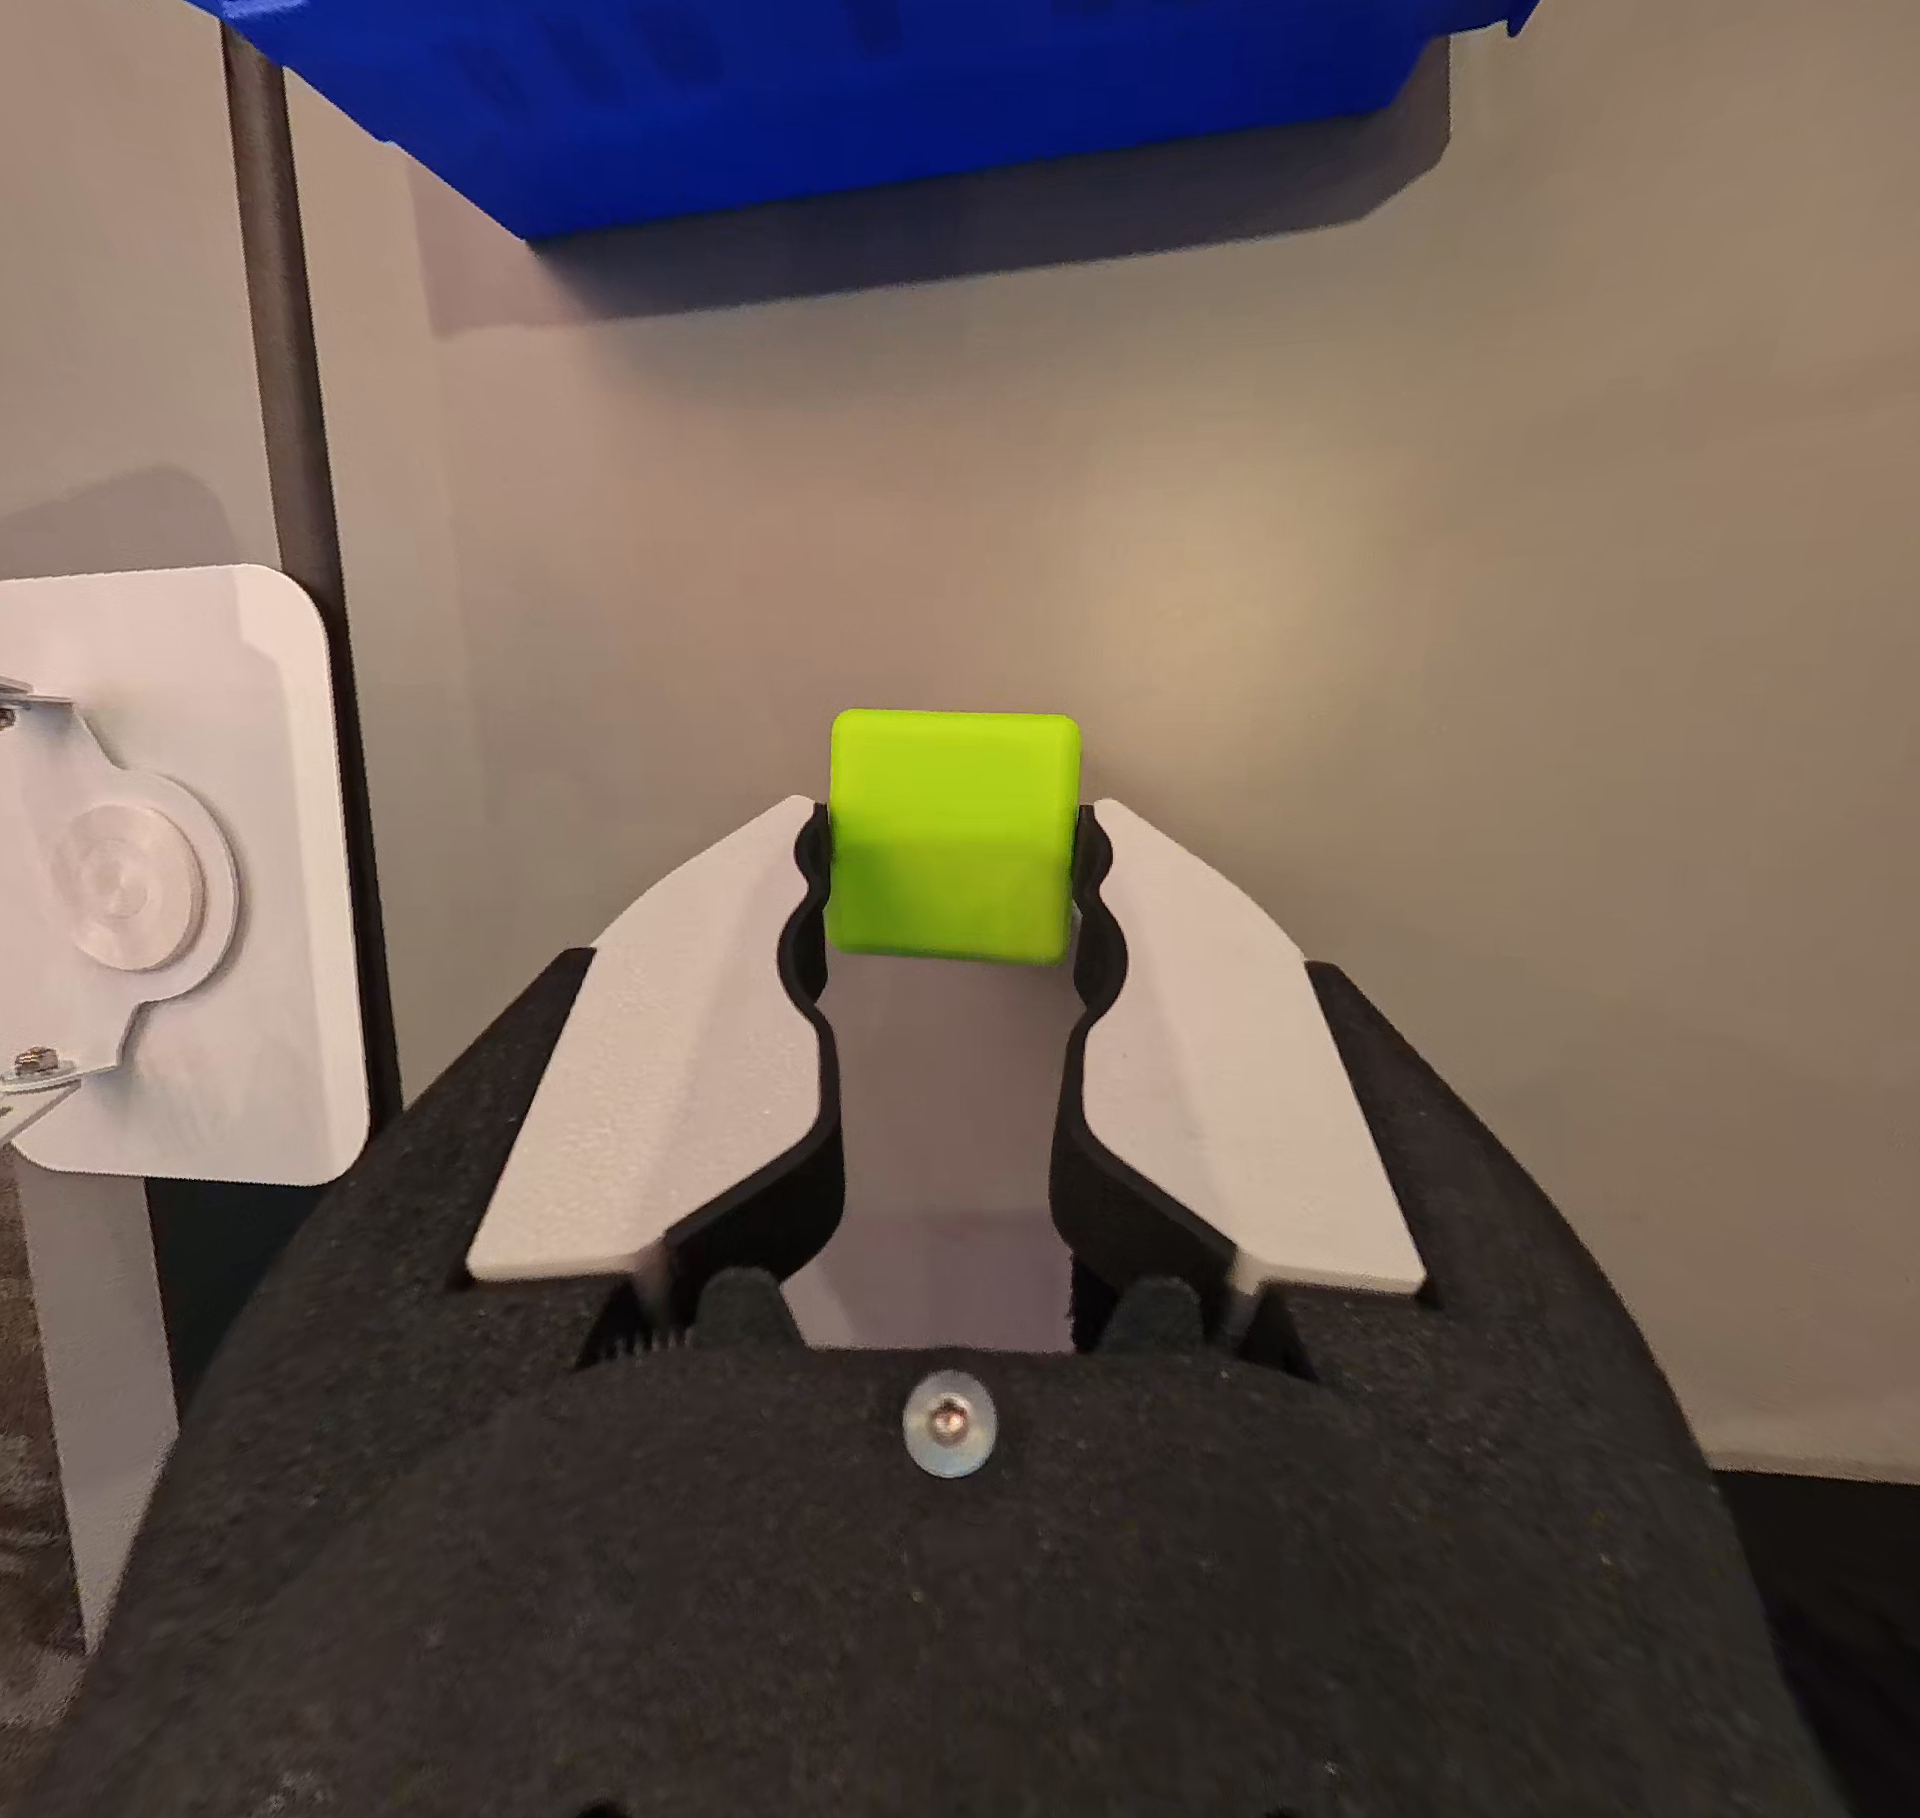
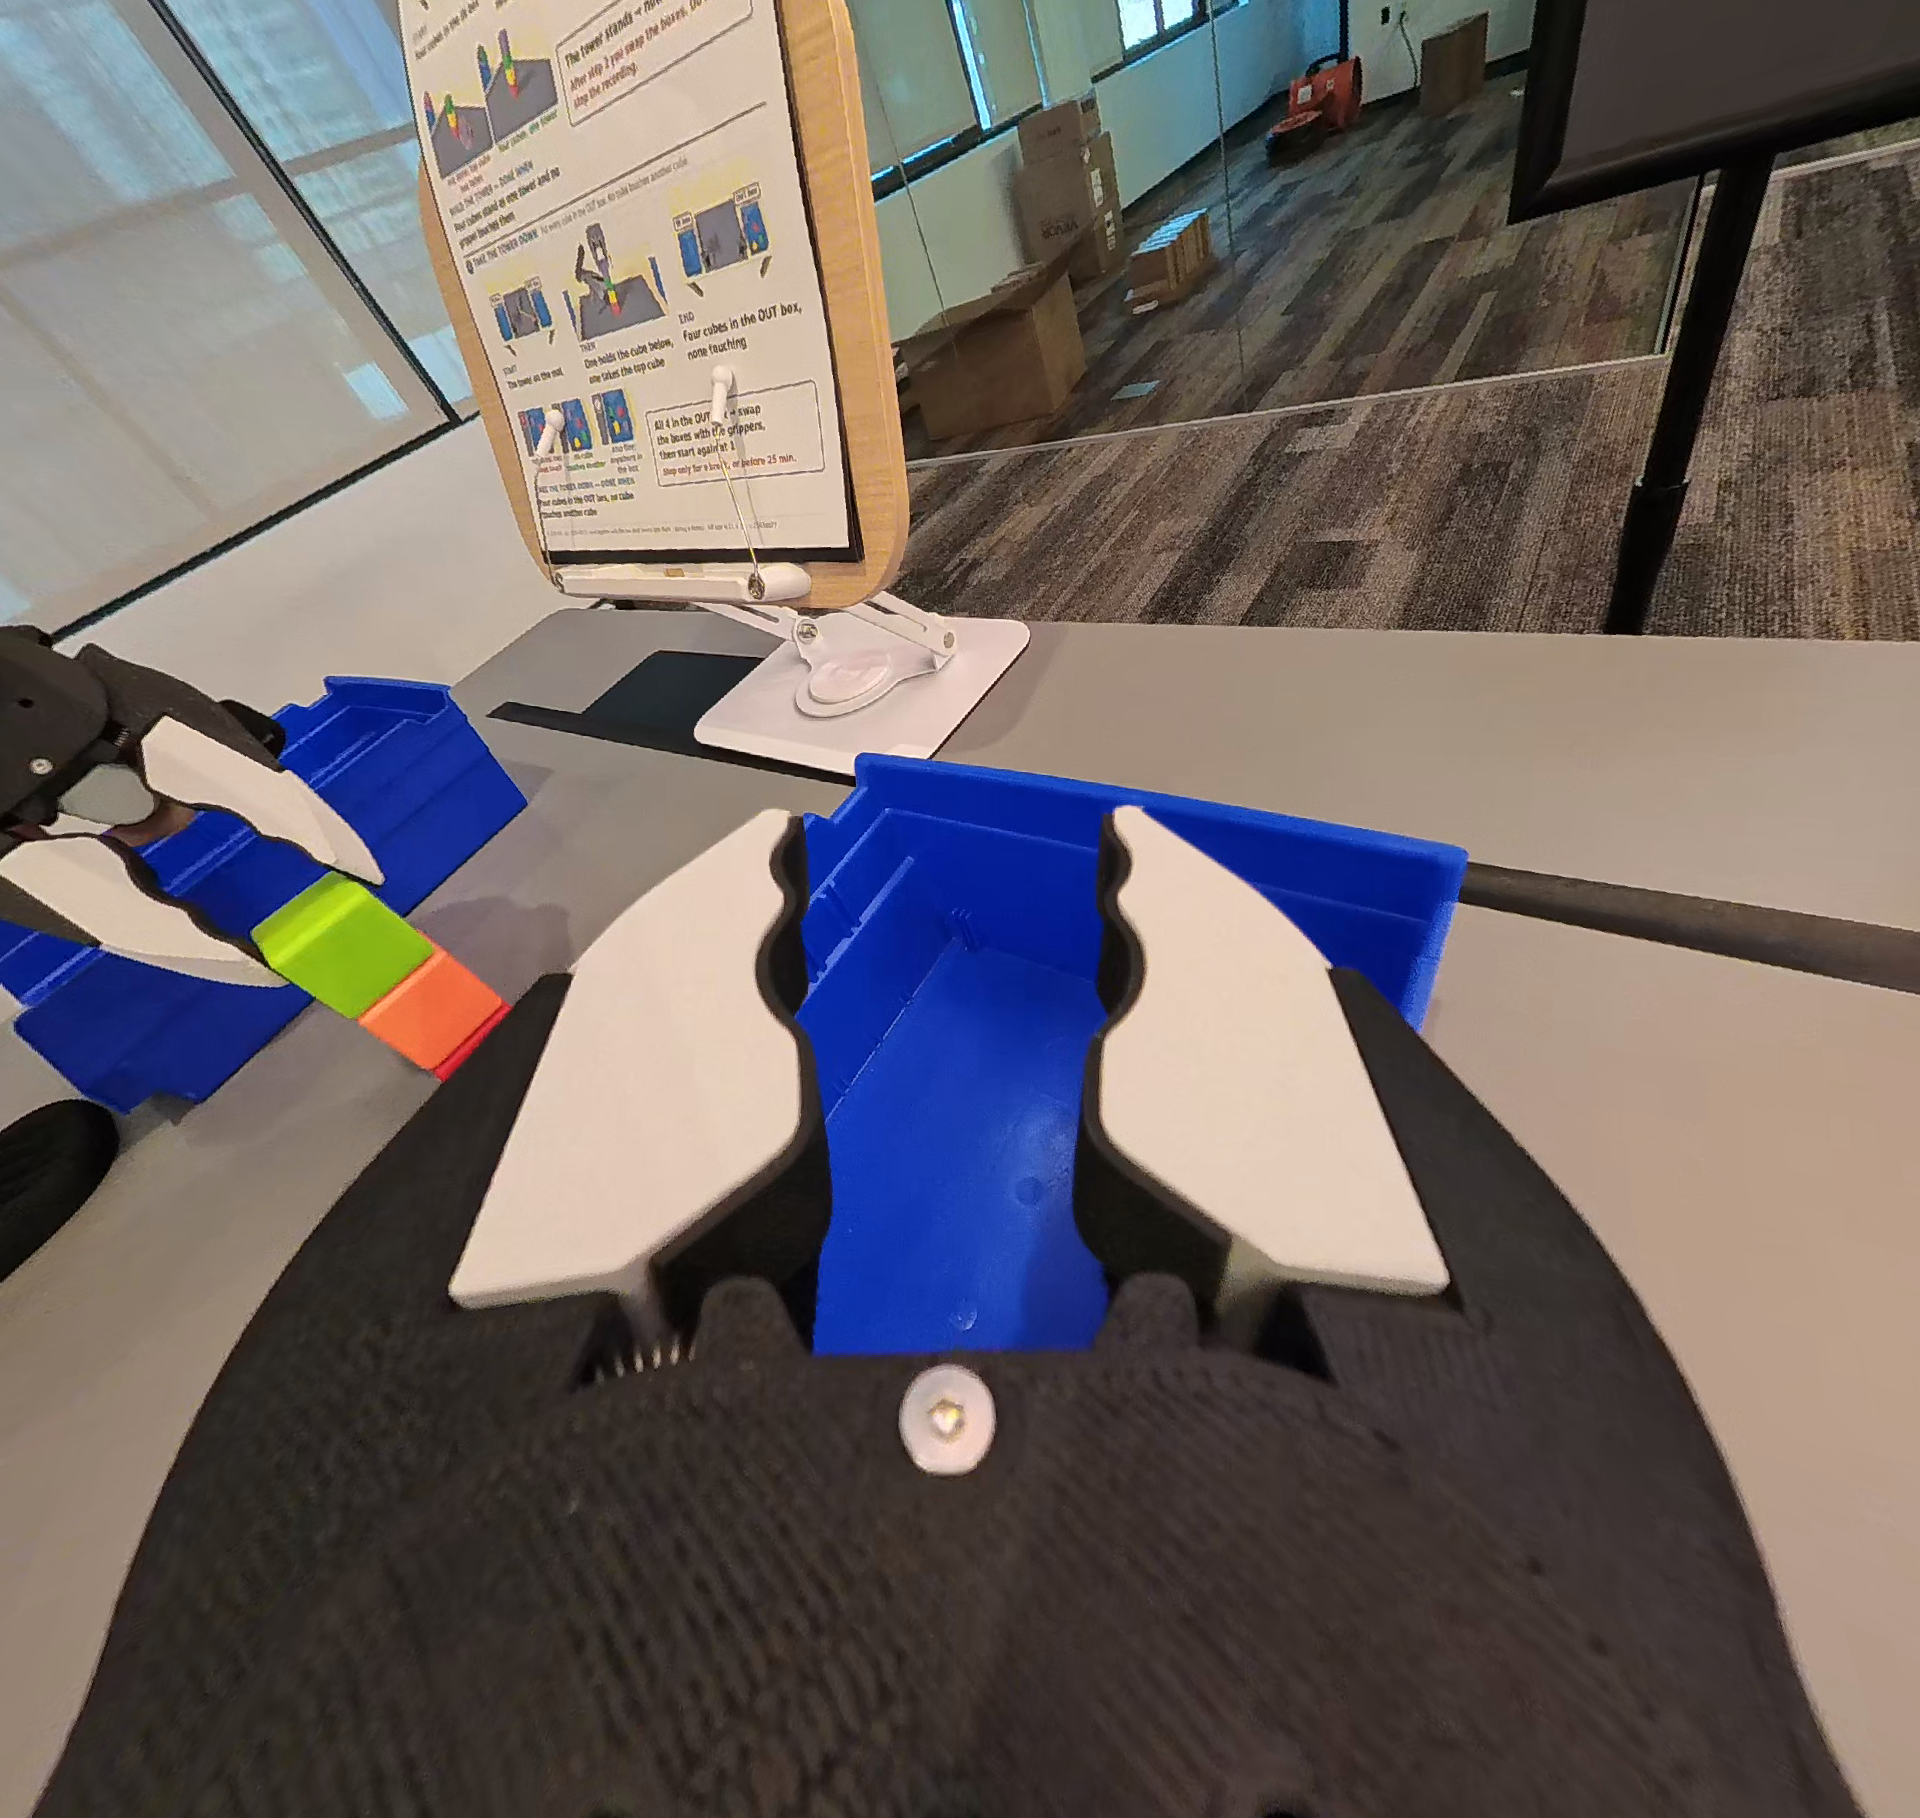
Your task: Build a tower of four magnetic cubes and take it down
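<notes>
Between my left fingers (image 1: 954,838) sits the green cube (image 1: 954,838), clamped on both side faces by the dark pads. It is bright lime, smooth and matte, with rounded corners. From the right wrist view the green cube (image 2: 343,940) tops a stack: an orange cube (image 2: 434,1018) lies directly under it, and below that only a sliver of a red cube (image 2: 470,1049) shows, the rest cut off by my right gripper's white finger. Whether a fourth cube stands beneath I cannot tell. The left gripper (image 2: 272,921) enters from the frame's left edge, its body partly out of view.

My right fingers (image 2: 951,937) stand apart, holding nothing, above a blue box (image 2: 1288,869) on the grey surface (image 2: 1621,1124). A second blue box (image 2: 405,771) lies behind the stack, partly hidden by the left gripper. In the left wrist view a blue box (image 1: 852,64) is cropped at the top edge, and a white stand base (image 1: 177,875) is cut off at the left.
</notes>
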`<state>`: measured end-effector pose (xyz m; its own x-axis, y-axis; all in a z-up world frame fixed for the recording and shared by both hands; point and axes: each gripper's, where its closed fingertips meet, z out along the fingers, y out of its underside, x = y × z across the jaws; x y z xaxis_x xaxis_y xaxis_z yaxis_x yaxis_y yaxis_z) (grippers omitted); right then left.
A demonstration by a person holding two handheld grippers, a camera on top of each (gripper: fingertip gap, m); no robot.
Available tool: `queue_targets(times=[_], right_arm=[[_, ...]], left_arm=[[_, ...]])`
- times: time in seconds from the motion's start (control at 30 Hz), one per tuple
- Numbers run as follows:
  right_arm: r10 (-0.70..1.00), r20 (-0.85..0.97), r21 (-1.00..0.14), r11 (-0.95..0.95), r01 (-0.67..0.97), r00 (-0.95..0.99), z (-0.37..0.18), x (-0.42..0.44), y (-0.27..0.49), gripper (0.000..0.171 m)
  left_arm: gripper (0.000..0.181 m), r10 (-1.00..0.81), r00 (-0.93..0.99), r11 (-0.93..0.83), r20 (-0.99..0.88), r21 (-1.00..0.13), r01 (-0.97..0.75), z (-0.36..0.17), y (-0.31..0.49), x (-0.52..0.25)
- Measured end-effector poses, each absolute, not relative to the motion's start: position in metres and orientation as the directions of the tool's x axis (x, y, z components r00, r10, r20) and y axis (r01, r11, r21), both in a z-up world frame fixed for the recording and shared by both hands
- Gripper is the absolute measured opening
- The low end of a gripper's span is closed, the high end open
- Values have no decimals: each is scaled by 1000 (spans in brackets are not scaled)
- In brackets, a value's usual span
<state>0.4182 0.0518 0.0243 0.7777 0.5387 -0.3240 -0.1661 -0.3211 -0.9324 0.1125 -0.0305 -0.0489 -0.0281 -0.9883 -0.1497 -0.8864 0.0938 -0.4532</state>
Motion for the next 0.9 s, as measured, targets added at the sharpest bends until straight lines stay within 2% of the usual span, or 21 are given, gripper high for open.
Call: queue_targets(times=[0.07, 0.13, 0.27, 0.33, 0.43, 0.53, 0.63, 0.77, 0.9], right_arm=[[542, -323, -932, -327, -159, 776, 22, 417, 52, 54], [543, -320, -931, -332, -152, 776, 21, 416, 52, 54], [541, -329, -929, -332, -163, 774, 20, 419, 52, 54], [538, -336, -928, -332, -172, 774, 21, 421, 52, 54], [529, -339, -926, -332, -178, 778, 20, 425, 51, 54], [519, -343, -925, -333, -185, 783, 19, 428, 52, 54], [520, -340, -925, -336, -178, 783, 18, 427, 51, 54], [525, -329, -925, -346, -157, 785, 15, 422, 51, 54], [519, -325, -923, -355, -147, 790, 12, 422, 53, 54]], left_arm=[[46, -989, -10, 80, -150, -470, -879, -48, -30, 113], [64, -989, 24, 55, -149, -509, -859, -38, -29, 114], [58, -973, 112, 49, -201, -657, -752, 30, -28, 96], [55, -925, 240, 21, -293, -671, -741, 62, -11, 58], [52, -795, 422, -131, -436, -557, -820, 71, 22, -36], [51, -731, 517, -403, -445, -329, -854, 29, 30, -130], [52, -723, 537, -522, -434, -166, -837, -21, 29, -185], [57, -723, 590, -602, -361, -90, -793, -76, 30, -215], [58, -716, 610, -640, -339, -31, -768, -102, 37, -233]])
